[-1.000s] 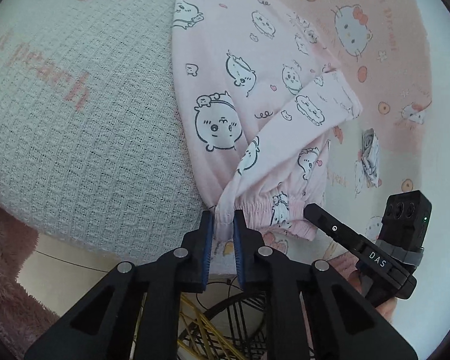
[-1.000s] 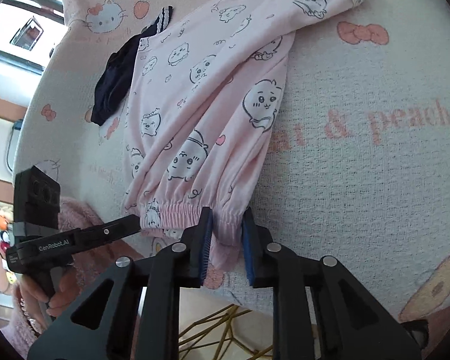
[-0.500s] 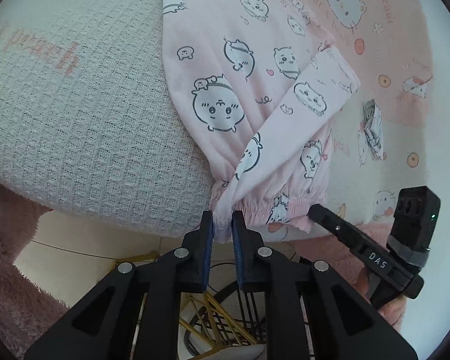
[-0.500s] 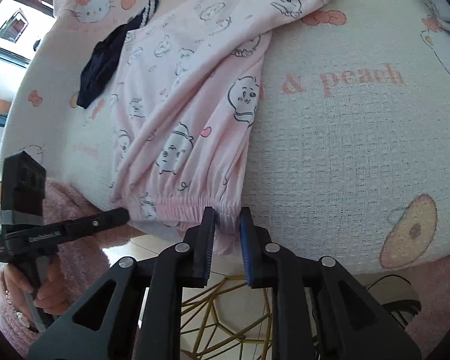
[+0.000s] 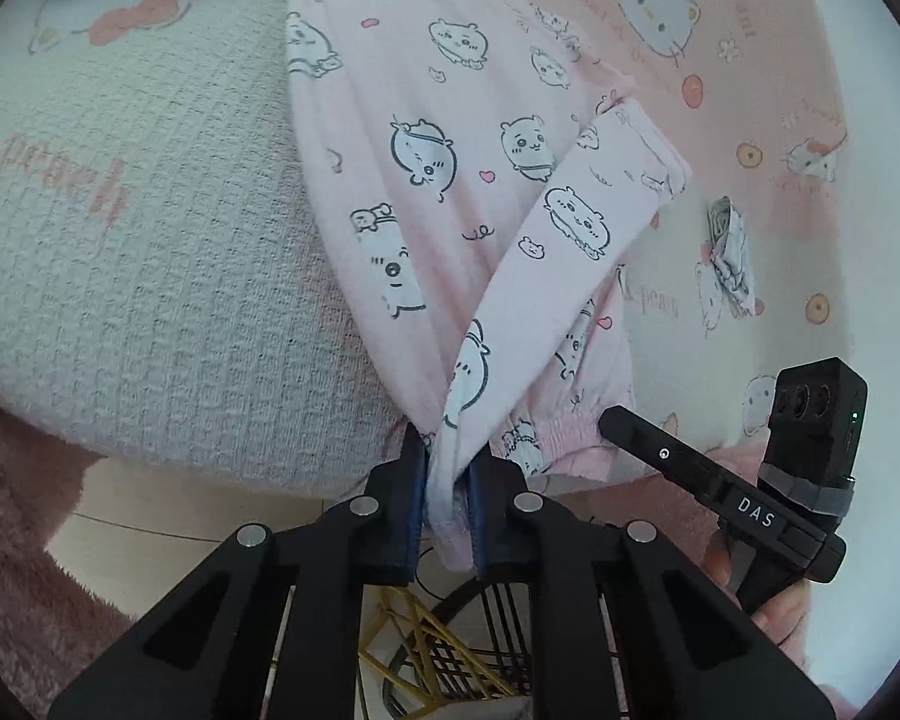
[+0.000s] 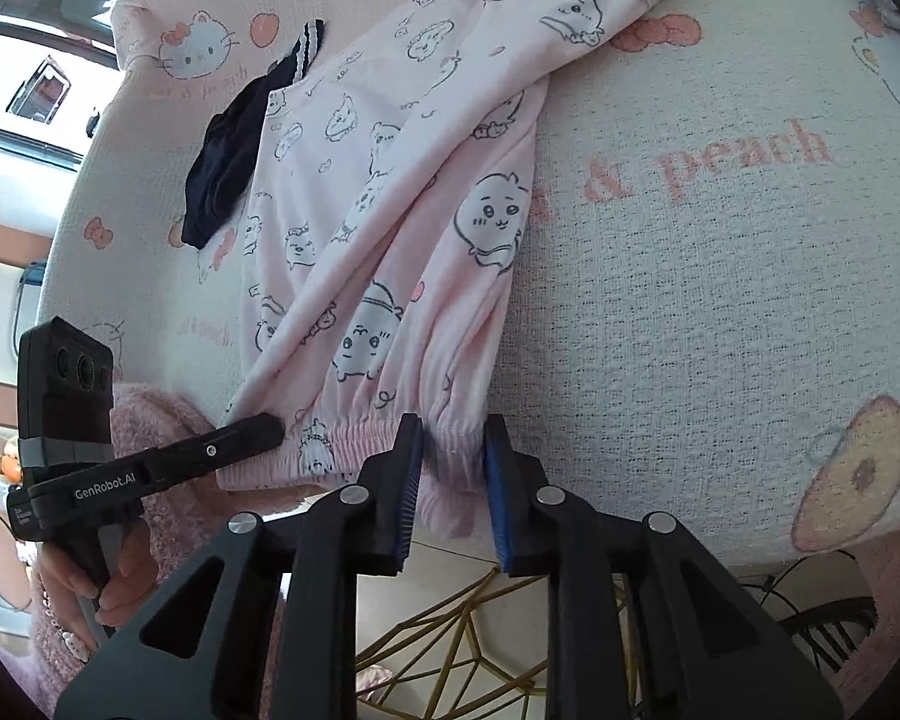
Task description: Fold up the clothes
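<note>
A pink garment (image 5: 450,138) printed with cartoon animals lies flat on the white waffle bedspread (image 5: 150,252), its elastic hem at the near edge. My left gripper (image 5: 447,480) is shut on the hem's left corner, where a folded-over strip of fabric runs into the jaws. In the right wrist view the same garment (image 6: 390,228) stretches away, and my right gripper (image 6: 450,474) pinches the gathered hem near its right corner, jaws held apart by the bunched cloth. Each gripper shows in the other's view, as the right gripper (image 5: 720,480) and the left gripper (image 6: 210,450).
A dark navy garment (image 6: 228,180) lies beyond the pink one at the left. A small crumpled printed cloth (image 5: 729,264) sits to the right. A gold wire frame (image 6: 450,630) stands below the bed edge. A hand (image 6: 108,576) in a fuzzy pink sleeve holds the left gripper.
Both grippers first pulled the hem off the bed edge, then moved forward again, so the hem rests at the edge. The right jaws stand slightly wider than half a second ago.
</note>
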Tool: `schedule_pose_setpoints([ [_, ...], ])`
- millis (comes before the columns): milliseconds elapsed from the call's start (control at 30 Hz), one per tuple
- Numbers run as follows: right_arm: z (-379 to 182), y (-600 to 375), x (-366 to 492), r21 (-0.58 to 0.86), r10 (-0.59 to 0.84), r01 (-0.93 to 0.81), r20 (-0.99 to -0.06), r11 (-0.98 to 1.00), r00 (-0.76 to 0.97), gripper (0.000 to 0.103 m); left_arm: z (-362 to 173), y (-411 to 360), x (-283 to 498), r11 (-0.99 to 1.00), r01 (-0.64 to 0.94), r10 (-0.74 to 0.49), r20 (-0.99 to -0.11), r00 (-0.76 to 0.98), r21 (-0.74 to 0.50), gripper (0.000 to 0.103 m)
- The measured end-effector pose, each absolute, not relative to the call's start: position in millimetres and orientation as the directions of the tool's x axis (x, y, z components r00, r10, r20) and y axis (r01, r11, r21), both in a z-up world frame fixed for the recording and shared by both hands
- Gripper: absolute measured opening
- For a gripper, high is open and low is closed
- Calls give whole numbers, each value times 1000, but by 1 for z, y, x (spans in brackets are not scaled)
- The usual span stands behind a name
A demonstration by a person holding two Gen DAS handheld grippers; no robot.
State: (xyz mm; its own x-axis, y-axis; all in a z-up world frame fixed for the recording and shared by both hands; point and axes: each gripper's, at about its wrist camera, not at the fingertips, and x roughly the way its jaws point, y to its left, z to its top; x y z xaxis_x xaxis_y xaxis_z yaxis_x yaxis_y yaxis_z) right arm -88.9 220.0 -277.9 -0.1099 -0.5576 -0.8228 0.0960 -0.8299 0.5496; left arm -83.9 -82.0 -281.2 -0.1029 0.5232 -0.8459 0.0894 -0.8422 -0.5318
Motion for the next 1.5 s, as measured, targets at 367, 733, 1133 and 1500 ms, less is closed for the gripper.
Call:
schedule_pose_setpoints([
  [367, -243, 240, -107, 446, -459, 106, -864, -889, -208, 23, -248, -88, -97, -922, 0, 383, -914, -137, -387, 38],
  [733, -229, 293, -252, 275, -276, 53, -895, -960, -351, 28, -236, 47, -255, -838, -320, 515, -835, -194, -442, 38],
  [1133, -277, 325, -279, 378, -336, -99, -895, -921, -293, 28, -260, 123, -311, -782, -492, 509, -848, -149, -382, 38],
  [1500, -277, 330, -283, 398, -338, -155, -889, -904, -310, 29, -226, 111, -298, -790, -517, 508, -824, -252, -329, 7],
])
